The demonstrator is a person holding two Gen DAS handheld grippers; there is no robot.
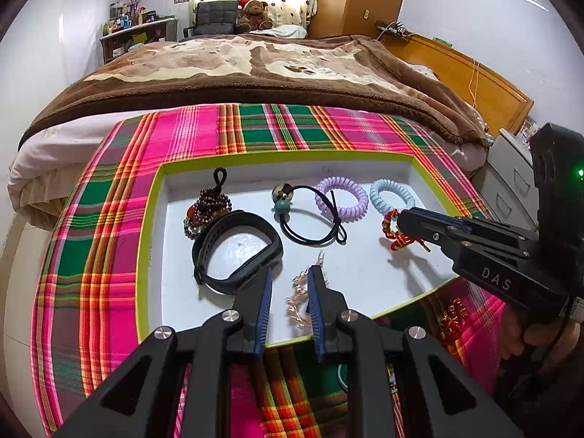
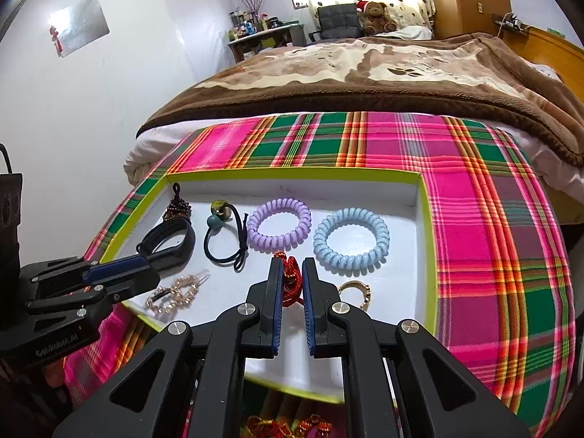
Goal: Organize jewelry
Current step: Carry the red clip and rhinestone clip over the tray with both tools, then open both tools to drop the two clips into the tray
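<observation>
A white tray with a lime rim [image 1: 149, 241] [image 2: 430, 255] lies on the plaid cloth. In it are a black wristband [image 1: 237, 252] [image 2: 168, 239], a dark bead bracelet [image 1: 208, 208], a black hair tie with beads [image 1: 310, 215] [image 2: 222, 237], a purple coil tie [image 1: 341, 199] [image 2: 279, 224], a blue coil tie [image 1: 390, 195] [image 2: 350, 241], a rose-gold chain [image 1: 299, 299] [image 2: 175, 295] and a gold ring piece [image 2: 356, 294]. My left gripper [image 1: 290, 273] [image 2: 153, 270] is open over the chain. My right gripper [image 2: 292, 266] [image 1: 401, 219] is shut on a red knotted cord bracelet [image 2: 292, 279] [image 1: 396, 235].
More red and gold ornaments [image 1: 452, 317] [image 2: 288, 427] lie on the cloth [image 1: 91, 255] in front of the tray. A bed with a brown blanket [image 1: 255, 69] stands behind the table. A grey drawer unit [image 1: 511, 175] is at the right.
</observation>
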